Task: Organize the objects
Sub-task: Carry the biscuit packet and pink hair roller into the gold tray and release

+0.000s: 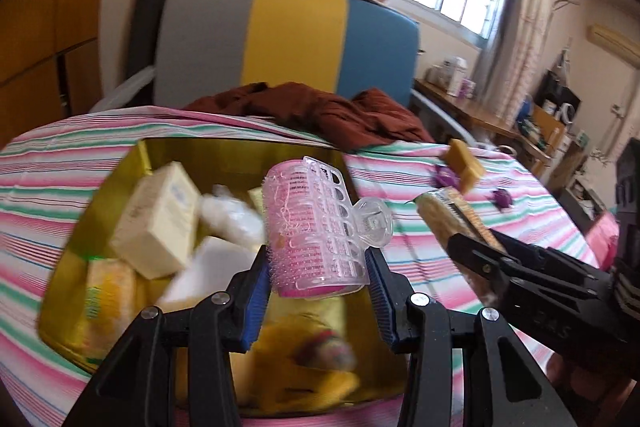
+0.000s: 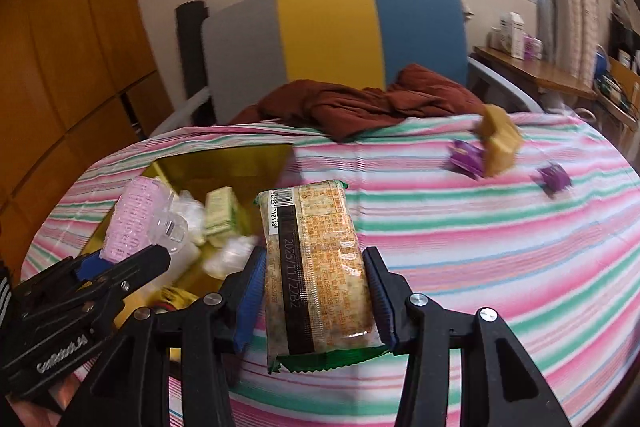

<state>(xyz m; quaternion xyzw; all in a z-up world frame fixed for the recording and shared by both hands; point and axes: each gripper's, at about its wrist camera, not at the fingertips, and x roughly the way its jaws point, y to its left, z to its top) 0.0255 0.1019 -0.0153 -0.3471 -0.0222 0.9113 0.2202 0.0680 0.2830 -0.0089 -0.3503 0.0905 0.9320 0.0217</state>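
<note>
My left gripper [image 1: 318, 267] is shut on a pink hair roller with a clear clip [image 1: 316, 223], held above a gold box [image 1: 120, 179] full of several items. My right gripper [image 2: 316, 287] is shut on a cracker packet [image 2: 316, 267] in clear wrap with a green edge, above the striped cloth just right of the gold box [image 2: 224, 163]. In the left wrist view the right gripper [image 1: 460, 239] shows at the right with the cracker packet [image 1: 444, 215]. In the right wrist view the left gripper [image 2: 120, 259] holds the hair roller [image 2: 132, 223] at the left.
A striped tablecloth [image 2: 480, 247] covers the table. A tan block [image 2: 498, 143] and two purple wrapped sweets [image 2: 464, 155] lie at the far right. A rust-red cloth [image 2: 360, 103] is heaped at the back edge before a grey, yellow and blue chair [image 2: 328, 31].
</note>
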